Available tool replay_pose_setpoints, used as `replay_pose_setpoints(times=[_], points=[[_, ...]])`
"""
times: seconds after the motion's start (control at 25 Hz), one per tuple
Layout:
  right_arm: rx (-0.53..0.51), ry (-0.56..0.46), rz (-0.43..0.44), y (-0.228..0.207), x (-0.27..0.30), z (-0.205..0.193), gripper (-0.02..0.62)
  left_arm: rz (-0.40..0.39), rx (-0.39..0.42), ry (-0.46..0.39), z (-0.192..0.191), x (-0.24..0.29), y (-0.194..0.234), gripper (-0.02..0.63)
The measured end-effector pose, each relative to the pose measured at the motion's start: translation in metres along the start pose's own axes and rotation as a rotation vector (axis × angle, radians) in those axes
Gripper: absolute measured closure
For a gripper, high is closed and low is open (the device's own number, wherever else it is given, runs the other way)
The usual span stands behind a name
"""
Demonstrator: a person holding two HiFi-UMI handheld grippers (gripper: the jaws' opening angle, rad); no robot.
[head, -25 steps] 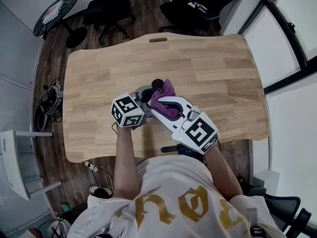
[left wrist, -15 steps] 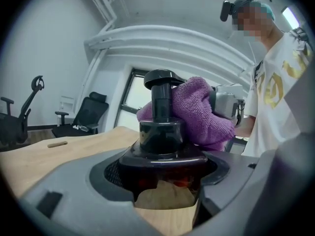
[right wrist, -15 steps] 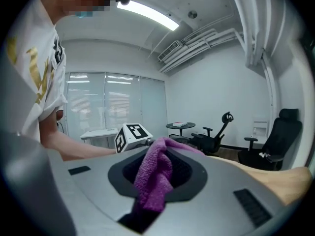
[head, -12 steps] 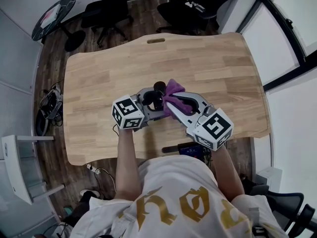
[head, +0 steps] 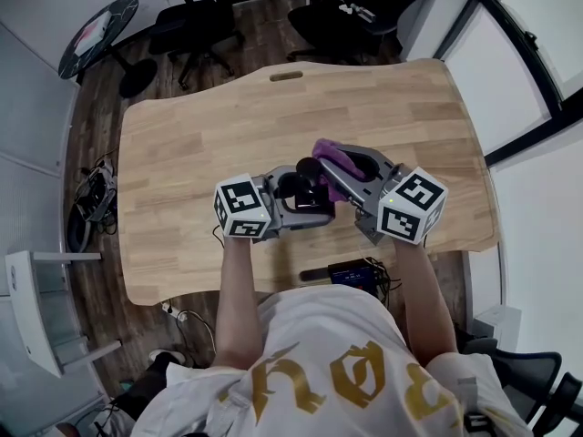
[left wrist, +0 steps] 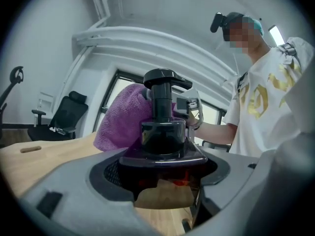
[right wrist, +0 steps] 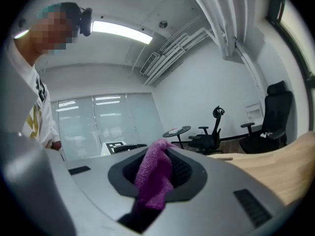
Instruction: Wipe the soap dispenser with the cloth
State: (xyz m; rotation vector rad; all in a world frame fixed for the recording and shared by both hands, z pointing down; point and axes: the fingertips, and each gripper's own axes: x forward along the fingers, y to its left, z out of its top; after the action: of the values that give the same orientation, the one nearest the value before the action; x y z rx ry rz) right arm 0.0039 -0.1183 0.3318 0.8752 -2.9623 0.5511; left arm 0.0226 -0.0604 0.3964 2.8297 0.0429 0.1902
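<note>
A dark soap dispenser [head: 299, 188] with a black pump head [left wrist: 165, 77] is held above the wooden table [head: 182, 144]. My left gripper [head: 305, 198] is shut on its body [left wrist: 162, 137]. The purple cloth [head: 329, 158] lies against the dispenser's far right side and shows behind the pump [left wrist: 121, 118] in the left gripper view. My right gripper [head: 339, 173] is shut on that cloth, which hangs between its jaws [right wrist: 154, 178]. The right gripper comes in from the right, its marker cube [head: 412, 205] near the table's front edge. The dispenser's base is hidden by the left jaws.
Black office chairs [head: 196, 16] stand beyond the table's far edge. A round side table [head: 98, 27] is at the far left, with cables [head: 91, 189] on the floor left. A black device [head: 342, 271] sits at the near table edge. A window [head: 537, 53] runs along the right.
My right gripper has swung from the near side round to the right, carrying the cloth over the dispenser to its far right side. The left gripper and dispenser drifted slightly right.
</note>
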Motion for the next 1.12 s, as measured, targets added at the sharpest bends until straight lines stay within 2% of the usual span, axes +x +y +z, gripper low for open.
replay_pose_setpoints(times=[0.16,0.44,0.6,0.8,1.0,1.12], points=[[0.112,-0.018,0.097,-0.002,0.002,0.005,0.535,-0.034,0.0,0.007,0.002,0.004,-0.006,0.247],[0.206,-0.082,0.148,-0.005,0.008,0.017,0.535,-0.09,0.0,-0.003,0.004,0.009,-0.014,0.247],[0.248,-0.041,0.258,-0.001,0.015,0.019,0.535,-0.104,0.028,0.0,0.007,0.01,-0.017,0.247],[0.357,-0.044,0.413,0.006,0.019,0.022,0.535,-0.15,0.017,0.003,0.011,0.011,-0.025,0.247],[0.403,-0.013,0.459,0.007,0.024,0.013,0.535,-0.153,0.021,0.073,0.001,0.01,-0.026,0.247],[0.388,-0.067,0.42,0.004,0.023,0.017,0.535,-0.123,0.021,0.054,0.001,0.006,-0.02,0.247]])
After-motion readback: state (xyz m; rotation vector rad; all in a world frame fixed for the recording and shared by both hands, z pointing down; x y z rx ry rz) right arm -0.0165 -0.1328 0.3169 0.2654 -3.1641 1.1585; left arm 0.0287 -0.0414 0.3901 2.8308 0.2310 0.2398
